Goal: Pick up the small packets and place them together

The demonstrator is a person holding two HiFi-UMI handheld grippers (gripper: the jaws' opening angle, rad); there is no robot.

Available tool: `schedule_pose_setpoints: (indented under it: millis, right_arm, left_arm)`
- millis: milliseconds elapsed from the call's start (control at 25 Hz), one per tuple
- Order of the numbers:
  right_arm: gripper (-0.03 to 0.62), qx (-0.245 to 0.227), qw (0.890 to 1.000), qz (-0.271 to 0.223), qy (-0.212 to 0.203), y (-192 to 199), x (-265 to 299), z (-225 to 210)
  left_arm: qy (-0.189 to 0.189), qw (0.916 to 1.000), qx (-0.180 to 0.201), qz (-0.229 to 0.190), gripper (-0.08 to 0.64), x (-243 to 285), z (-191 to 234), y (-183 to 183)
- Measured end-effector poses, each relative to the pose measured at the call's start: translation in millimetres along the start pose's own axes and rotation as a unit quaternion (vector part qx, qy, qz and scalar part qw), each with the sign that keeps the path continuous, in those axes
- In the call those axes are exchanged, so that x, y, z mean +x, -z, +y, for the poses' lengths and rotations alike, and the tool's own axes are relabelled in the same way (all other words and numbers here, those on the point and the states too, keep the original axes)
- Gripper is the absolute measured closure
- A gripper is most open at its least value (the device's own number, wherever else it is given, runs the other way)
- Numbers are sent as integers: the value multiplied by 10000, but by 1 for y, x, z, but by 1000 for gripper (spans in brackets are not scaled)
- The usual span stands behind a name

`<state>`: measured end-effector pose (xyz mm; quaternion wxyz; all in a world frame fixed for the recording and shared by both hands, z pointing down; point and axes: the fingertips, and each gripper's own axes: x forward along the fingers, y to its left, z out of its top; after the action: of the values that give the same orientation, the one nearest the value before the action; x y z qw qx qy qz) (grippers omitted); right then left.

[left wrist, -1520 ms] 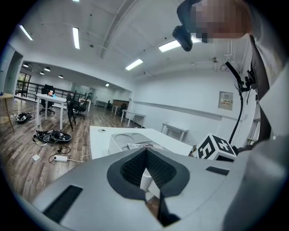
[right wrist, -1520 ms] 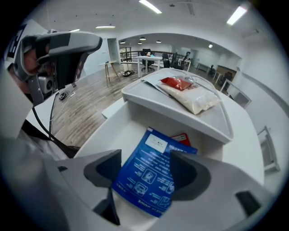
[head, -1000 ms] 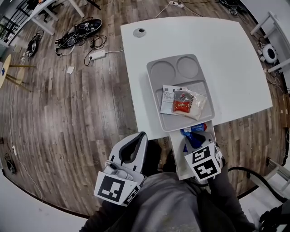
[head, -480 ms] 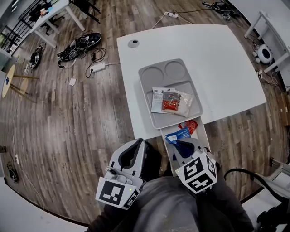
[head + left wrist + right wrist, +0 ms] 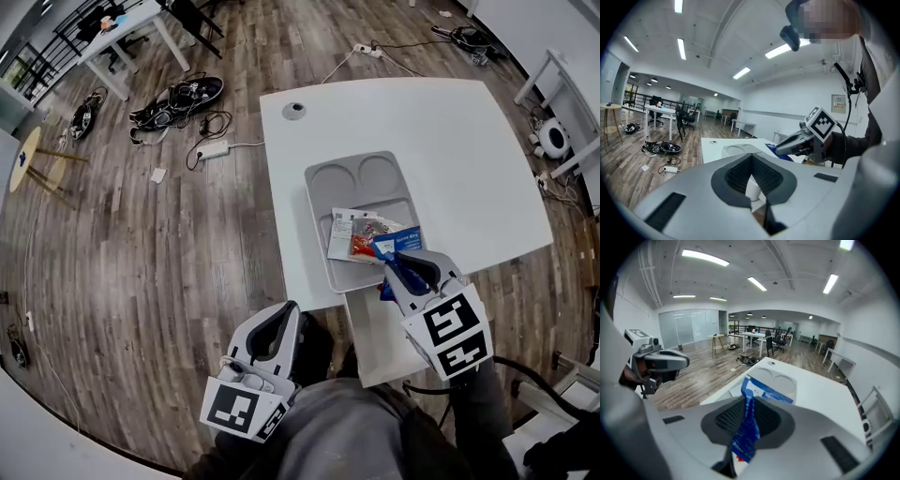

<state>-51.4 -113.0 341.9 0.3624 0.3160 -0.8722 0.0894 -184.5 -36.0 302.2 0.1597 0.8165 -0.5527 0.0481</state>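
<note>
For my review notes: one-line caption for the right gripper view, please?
Right gripper shut on a blue packet, grey tray on the white table beyond.

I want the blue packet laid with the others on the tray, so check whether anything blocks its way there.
Nothing visible does. The right gripper is shut on the blue packet, held at the edge of the other packets lying in the grey tray. Only open air shows between it and the pile.

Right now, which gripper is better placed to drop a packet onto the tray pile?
Right. The right gripper grips the blue packet close to the packets in the gray tray; the left gripper hangs empty, back by the body.
</note>
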Motion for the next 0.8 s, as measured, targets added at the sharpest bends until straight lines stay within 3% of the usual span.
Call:
schedule_pose_setpoints:
  millis: [280, 360, 440, 600, 800]
  right_arm:
    - [522, -54, 9992, 373, -139, -25, 56, -27]
    - [464, -79, 9982, 545, -249, -23, 69, -26]
    - [449, -83, 9976, 581, -372, -25, 79, -21]
    - [425, -1, 9984, 285, -498, -36, 81, -16]
    - [425, 14, 9994, -128, -316, -48, 59, -23]
  left_arm:
    - [-489, 9983, -279, 125, 565, -11, 47, 6]
    - [-573, 9977, -340, 147, 565, -12, 57, 9]
    - [-632, 9971, -387, 163, 565, -12, 67, 12]
    - [-684, 9967, -396, 167, 565, -13, 75, 15]
    - [-611, 9974, -337, 173, 565, -9, 64, 12]
